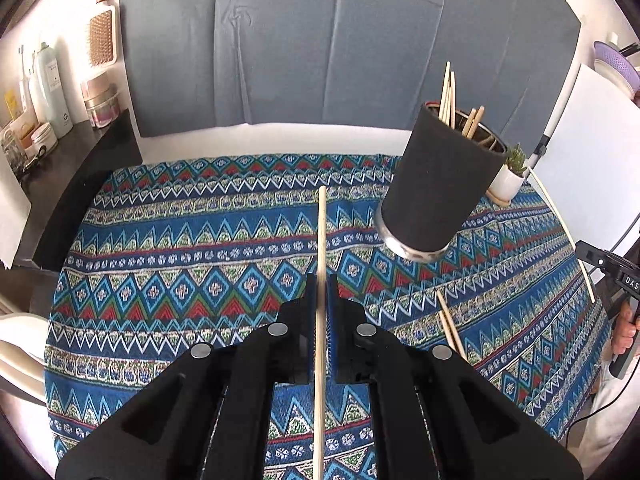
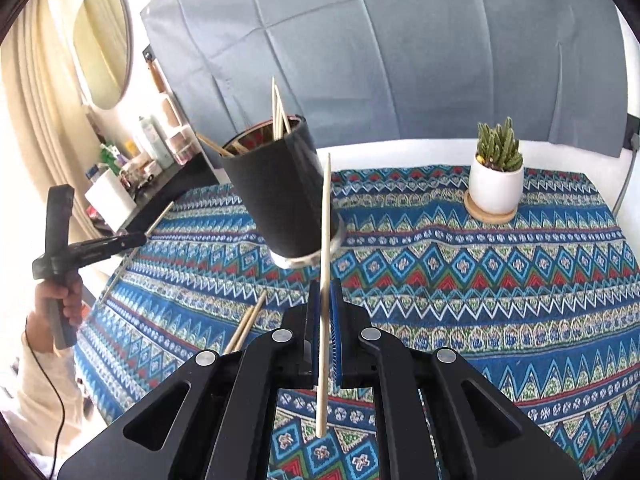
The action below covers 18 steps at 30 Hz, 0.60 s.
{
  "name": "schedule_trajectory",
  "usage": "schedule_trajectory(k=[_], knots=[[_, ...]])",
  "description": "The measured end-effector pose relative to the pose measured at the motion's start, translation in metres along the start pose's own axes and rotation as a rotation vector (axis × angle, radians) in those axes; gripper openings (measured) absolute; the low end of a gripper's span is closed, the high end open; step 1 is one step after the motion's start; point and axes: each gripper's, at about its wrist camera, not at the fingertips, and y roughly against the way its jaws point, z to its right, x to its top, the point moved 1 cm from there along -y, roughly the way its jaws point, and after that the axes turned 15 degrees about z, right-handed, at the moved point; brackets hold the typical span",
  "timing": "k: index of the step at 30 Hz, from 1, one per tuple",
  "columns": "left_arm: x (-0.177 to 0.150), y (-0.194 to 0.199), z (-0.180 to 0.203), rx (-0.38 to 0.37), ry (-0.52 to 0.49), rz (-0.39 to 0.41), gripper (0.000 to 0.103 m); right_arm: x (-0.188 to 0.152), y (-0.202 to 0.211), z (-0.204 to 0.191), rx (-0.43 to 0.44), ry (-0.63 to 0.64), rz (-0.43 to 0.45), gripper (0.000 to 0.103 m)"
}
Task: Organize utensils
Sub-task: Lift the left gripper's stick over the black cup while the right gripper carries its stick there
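Note:
A black cylindrical holder (image 1: 436, 184) (image 2: 280, 192) stands on the patterned cloth with several wooden chopsticks in it. My left gripper (image 1: 321, 286) is shut on a wooden chopstick (image 1: 321, 240) that points forward, left of the holder. My right gripper (image 2: 326, 292) is shut on another chopstick (image 2: 327, 216) whose tip rises in front of the holder. Two more chopsticks (image 1: 450, 322) (image 2: 246, 326) lie on the cloth near the holder. The left gripper with its chopstick also shows at the left of the right wrist view (image 2: 132, 240).
A small potted succulent (image 2: 496, 176) (image 1: 510, 176) stands on a wooden coaster behind the holder. A dark shelf with bottles and jars (image 1: 48, 112) borders the left. A white board (image 1: 592, 168) stands at the right. A grey backdrop (image 1: 340, 40) closes the back.

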Motion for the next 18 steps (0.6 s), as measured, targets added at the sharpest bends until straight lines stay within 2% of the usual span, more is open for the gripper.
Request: schedule_trajectory(k=[10,18], knots=[[0.067,-0.01,0.022,-0.044,-0.016,0.096,0.005,0.059,-0.031,-0.019,0.063,0.012,0.091,0.005],[0.114,-0.029,0.043,-0.101,-0.026,0.17,0.005,0.093,-0.065,-0.026,0.125,0.001,0.147,0.005]])
